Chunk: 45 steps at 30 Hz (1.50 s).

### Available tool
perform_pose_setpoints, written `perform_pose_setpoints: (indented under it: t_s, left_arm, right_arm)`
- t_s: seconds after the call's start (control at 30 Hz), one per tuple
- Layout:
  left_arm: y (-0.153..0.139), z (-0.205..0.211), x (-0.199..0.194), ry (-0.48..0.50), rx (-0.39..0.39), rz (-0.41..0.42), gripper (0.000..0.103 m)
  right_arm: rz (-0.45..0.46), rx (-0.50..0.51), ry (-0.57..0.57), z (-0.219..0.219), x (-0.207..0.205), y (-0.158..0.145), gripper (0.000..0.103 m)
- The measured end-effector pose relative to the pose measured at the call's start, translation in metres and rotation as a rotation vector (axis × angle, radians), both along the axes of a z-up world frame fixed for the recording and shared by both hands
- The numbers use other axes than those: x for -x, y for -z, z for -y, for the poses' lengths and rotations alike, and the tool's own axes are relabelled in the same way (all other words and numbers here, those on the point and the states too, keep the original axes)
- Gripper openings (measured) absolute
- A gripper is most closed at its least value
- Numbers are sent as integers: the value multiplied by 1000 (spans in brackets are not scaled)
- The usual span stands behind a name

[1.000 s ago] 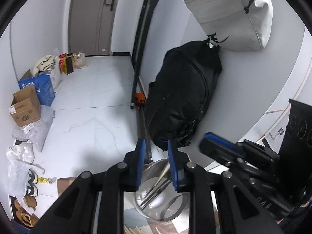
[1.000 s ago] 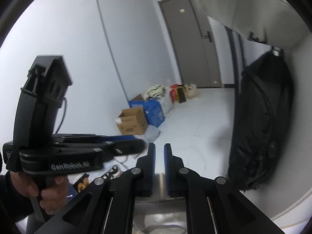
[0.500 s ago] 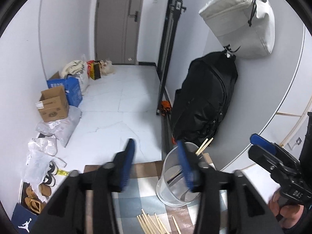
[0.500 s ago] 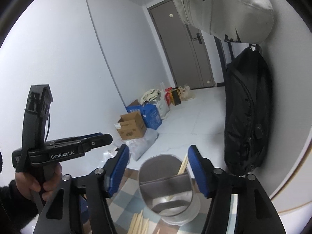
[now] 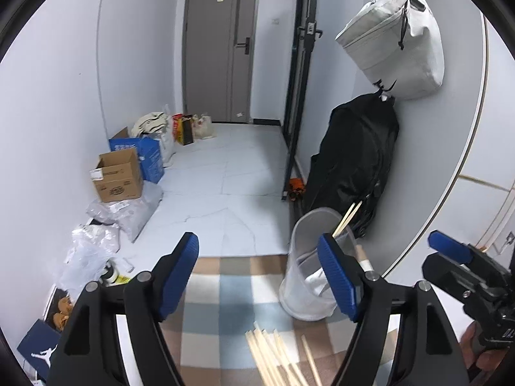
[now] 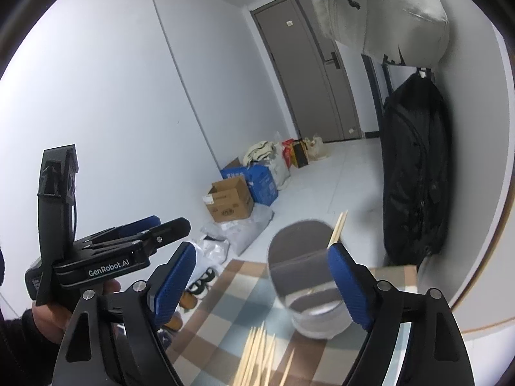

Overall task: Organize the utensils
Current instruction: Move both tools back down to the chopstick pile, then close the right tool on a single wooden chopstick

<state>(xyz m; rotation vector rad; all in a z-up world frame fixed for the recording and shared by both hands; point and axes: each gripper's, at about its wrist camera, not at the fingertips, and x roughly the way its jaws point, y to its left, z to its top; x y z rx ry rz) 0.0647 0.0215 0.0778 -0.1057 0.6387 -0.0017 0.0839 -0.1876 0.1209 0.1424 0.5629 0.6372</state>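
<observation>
A clear plastic utensil holder (image 5: 309, 276) stands on a checked cloth (image 5: 225, 292) at the table's far edge, with a pair of wooden chopsticks (image 5: 346, 218) standing in it. Several loose wooden chopsticks (image 5: 276, 360) lie on the cloth in front of it. My left gripper (image 5: 260, 276) is open and empty above the cloth, left of the holder. My right gripper (image 6: 260, 286) is open and empty, with the holder (image 6: 305, 276) and the loose chopsticks (image 6: 257, 353) in front of it. Each gripper shows in the other's view, the right one (image 5: 463, 267) and the left one (image 6: 106, 251).
The table stands against a wall where a black backpack (image 5: 351, 160) and a grey bag (image 5: 399, 45) hang. Beyond the table's far edge the floor holds cardboard boxes (image 5: 119, 177), plastic bags (image 5: 96, 244) and shoes.
Both grippers have opened wide and drawn back and up from the holder. The table, cloth and loose chopsticks have come into view.
</observation>
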Motion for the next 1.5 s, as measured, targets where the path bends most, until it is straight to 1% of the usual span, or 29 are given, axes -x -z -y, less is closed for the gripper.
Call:
perform_pose_setpoints:
  t_s: [0.03, 0.1, 0.2, 0.3, 0.47, 0.57, 0.7, 0.77, 0.83, 0.87, 0.9, 1.0, 1.03, 1.13, 1.2, 1.27, 1.4, 1.43, 1.47, 1.5]
  left_arm:
    - [5, -2, 3, -9, -9, -7, 79]
    - [14, -7, 9, -35, -20, -14, 80]
    - [30, -16, 13, -59, -4, -50, 80]
    - [49, -26, 17, -89, 26, -87, 80]
    - [77, -30, 20, -107, 42, -144, 80]
    - [90, -31, 25, -108, 60, -176, 80]
    - [108, -36, 34, -117, 60, -210, 80]
    - [116, -41, 37, -129, 75, -245, 80]
    - [117, -46, 37, -136, 98, -258, 80]
    - [116, -48, 39, -142, 104, -251, 80]
    - [116, -50, 40, -147, 104, -245, 80]
    - [117, -55, 41, -151, 121, -243, 80]
    - [117, -58, 41, -155, 134, -249, 80]
    - [123, -64, 39, -158, 168, -267, 80]
    - [125, -67, 37, -163, 174, -273, 80]
    - [126, -69, 36, -164, 181, -274, 80]
    - [127, -74, 36, -167, 200, -284, 80]
    - [128, -76, 36, -171, 207, -288, 80]
    - [128, -77, 36, -176, 215, -293, 80]
    - [129, -79, 35, -179, 223, -298, 80]
  right_arm:
    - [-5, 8, -4, -2, 3, 3, 85]
    - [-16, 17, -12, -4, 10, 10, 91]
    - [-42, 40, -9, -8, 18, 23, 96]
    - [-70, 54, -3, -9, 25, 36, 97]
    - [-122, 113, 9, -13, 32, 66, 97]
    - [-178, 149, 32, -14, 28, 90, 97]
    - [-249, 194, 33, -18, 21, 118, 96]
    - [-275, 230, 25, -22, 18, 131, 96]
    - [-308, 283, 22, -27, 12, 145, 96]
    - [-322, 299, 23, -28, 10, 151, 92]
    - [-342, 310, 21, -30, 7, 158, 84]
    - [-403, 328, 14, -35, -3, 176, 74]
    - [-416, 333, 12, -37, -5, 181, 67]
    - [-446, 368, 6, -46, -13, 195, 58]
    - [-464, 390, 0, -52, -18, 204, 46]
    - [-478, 410, 4, -56, -22, 210, 38]
    - [-471, 433, 28, -61, -28, 215, 37]
    - [-468, 443, 34, -62, -29, 216, 35]
    - [-470, 449, 34, -64, -30, 217, 31]
    - [-473, 454, 29, -65, -31, 218, 30]
